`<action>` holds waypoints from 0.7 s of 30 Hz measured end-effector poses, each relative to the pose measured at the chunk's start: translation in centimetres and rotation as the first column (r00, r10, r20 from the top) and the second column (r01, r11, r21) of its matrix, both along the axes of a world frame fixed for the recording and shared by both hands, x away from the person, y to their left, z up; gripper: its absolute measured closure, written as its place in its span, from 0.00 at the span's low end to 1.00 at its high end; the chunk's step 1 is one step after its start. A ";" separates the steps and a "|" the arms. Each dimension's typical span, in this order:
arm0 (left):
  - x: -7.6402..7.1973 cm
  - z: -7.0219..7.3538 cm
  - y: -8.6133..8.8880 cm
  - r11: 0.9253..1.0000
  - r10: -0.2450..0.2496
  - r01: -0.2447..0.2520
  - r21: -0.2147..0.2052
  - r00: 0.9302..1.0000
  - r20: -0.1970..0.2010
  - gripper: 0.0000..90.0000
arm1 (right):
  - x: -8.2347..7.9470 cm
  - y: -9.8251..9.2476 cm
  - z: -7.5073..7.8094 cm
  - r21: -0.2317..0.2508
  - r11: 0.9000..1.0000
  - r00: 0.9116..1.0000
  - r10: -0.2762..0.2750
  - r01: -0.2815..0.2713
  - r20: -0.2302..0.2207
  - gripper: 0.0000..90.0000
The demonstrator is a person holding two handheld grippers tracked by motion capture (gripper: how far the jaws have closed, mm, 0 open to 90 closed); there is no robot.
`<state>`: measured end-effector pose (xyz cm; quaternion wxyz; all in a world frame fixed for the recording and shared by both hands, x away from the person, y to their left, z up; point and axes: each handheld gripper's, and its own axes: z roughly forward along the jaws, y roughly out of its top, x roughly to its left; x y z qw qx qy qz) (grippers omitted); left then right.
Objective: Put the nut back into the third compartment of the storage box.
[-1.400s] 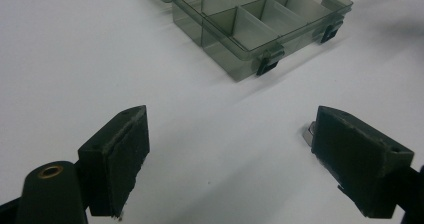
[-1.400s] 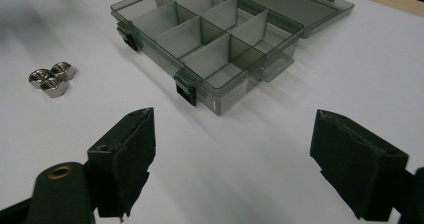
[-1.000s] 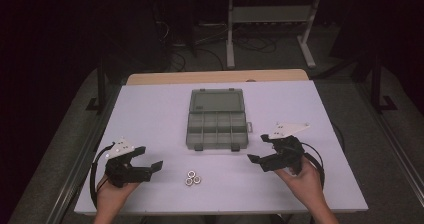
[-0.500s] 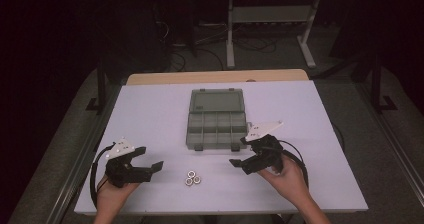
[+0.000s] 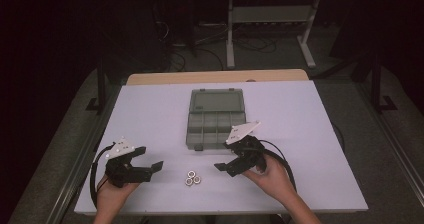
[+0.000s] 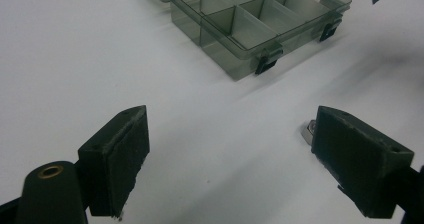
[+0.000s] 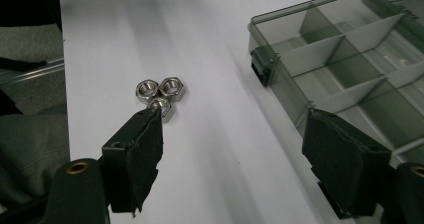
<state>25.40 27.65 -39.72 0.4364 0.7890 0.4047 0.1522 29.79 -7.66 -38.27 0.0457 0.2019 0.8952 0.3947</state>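
Three metal nuts (image 5: pixel 192 178) lie bunched together, touching one another, on the white tabletop (image 5: pixel 310 134) close to its near edge and roughly midway between the two hands. The right tongs (image 5: pixel 221 167) sit just to the right of the nuts, pointing toward them from the right; their jaws stand wide apart and have just been closing a little, with nothing between them. In the right gripper view the nuts (image 7: pixel 161 94) show just past the tip of the left-hand jaw, with bare tabletop in the gap between the jaws. The left tongs (image 5: pixel 156 166) rest nearer the near left corner of the tabletop, pointing toward the nuts from the left, released, jaws spread wide over bare tabletop. In the left gripper view one nut (image 6: pixel 308 131) peeks out beside the right-hand jaw. A grey see-through compartment box (image 5: pixel 217 119) lies open in the middle of the tabletop, farther from the near edge than the nuts, its lid folded back toward the far edge and its divided tray on the near side. In both gripper views the compartments in sight hold nothing. The right hand (image 5: pixel 272 176) grips its tool near the box's near right corner.
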 end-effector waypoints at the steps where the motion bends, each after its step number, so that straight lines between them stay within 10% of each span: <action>1: 0.0 0.0 0.0 1.000 0.000 0.000 0.001 1.000 0.000 0.17 | 0.1 0.1 -0.1 -0.010 1.000 1.000 0.010 -0.010 0.008 0.27; 21: 0.0 0.1 -0.1 1.000 -0.001 0.001 -0.006 1.000 0.004 0.17 | 0.2 5.0 -2.2 -0.078 0.983 0.986 0.167 -0.169 -0.024 0.38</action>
